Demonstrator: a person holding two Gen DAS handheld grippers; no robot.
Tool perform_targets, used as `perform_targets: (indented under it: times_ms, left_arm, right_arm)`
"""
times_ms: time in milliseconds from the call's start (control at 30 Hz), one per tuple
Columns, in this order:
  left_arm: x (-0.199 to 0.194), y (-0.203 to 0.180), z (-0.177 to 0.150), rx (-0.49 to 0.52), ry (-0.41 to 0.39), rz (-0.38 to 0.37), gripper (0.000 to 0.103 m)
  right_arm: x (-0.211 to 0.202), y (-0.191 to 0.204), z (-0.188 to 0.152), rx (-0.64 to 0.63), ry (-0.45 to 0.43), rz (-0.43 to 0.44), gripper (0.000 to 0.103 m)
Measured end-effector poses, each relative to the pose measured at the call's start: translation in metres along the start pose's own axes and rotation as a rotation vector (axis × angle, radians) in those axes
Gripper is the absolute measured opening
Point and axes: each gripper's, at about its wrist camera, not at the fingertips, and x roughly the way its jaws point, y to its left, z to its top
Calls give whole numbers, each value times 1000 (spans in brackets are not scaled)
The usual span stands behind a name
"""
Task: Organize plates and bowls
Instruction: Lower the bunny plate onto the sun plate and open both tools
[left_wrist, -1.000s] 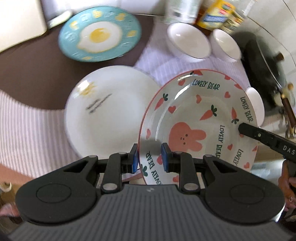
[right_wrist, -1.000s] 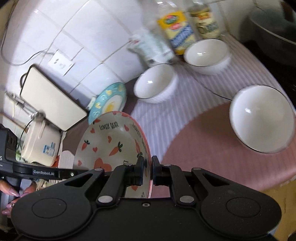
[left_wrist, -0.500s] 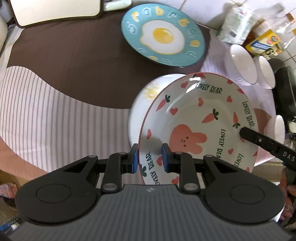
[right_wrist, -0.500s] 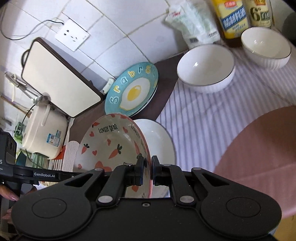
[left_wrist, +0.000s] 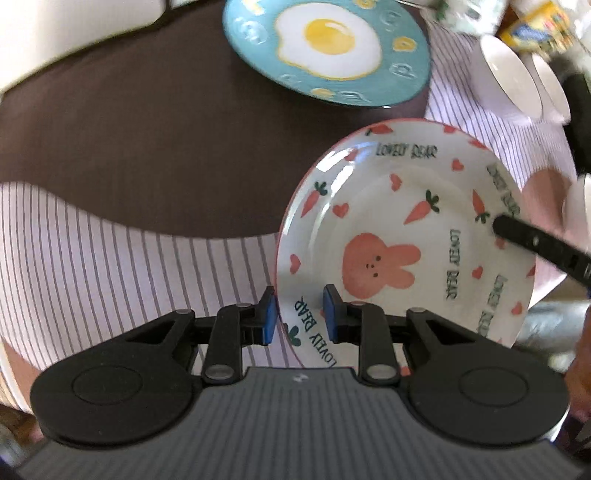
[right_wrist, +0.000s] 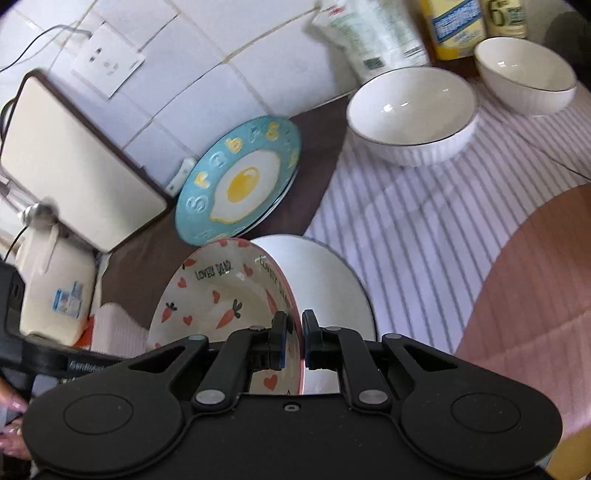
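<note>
Over the last second the rabbit plate (left_wrist: 402, 236) has travelled leftward from above the plain white plate (right_wrist: 325, 273) toward the blue fried-egg plate (left_wrist: 328, 48), carried tilted above the striped mat (left_wrist: 110, 266). The left gripper (left_wrist: 298, 318) pinches its near rim, fingers closed to the rim's thickness; the right gripper (right_wrist: 293, 341) is clamped narrowly on the opposite edge. Glazed ceramic should be stiff, fairly heavy, slick and chippable, so opposite rim grips suit it. White bowls (right_wrist: 412, 114) stand beyond.
</note>
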Motion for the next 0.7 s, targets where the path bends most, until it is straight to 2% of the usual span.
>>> perform_targets:
  times_ms: [100, 233, 333, 433, 500, 567, 700]
  left_arm:
    - [4, -12, 5, 65, 2, 23, 22]
    - [9, -25, 8, 137, -7, 55, 21]
    - [14, -24, 13, 145, -4, 37, 17]
    - [12, -21, 12, 156, -18, 28, 16]
    - [7, -18, 8, 168, -29, 27, 15]
    - [6, -16, 7, 164, -29, 15, 15]
    - [-6, -14, -2, 174, -53, 5, 15]
  right_arm:
    - [-1, -4, -3, 20, -32, -25, 13]
    - [-3, 4, -10, -48, -67, -122, 15]
    - [-2, 7, -15, -88, -82, -184, 17]
    - [2, 20, -25, -228, -130, -286, 18]
    - [7, 35, -35, -395, -153, -370, 17]
    - [12, 49, -43, -512, -159, -429, 25]
    - [5, 61, -45, -522, -179, -376, 28]
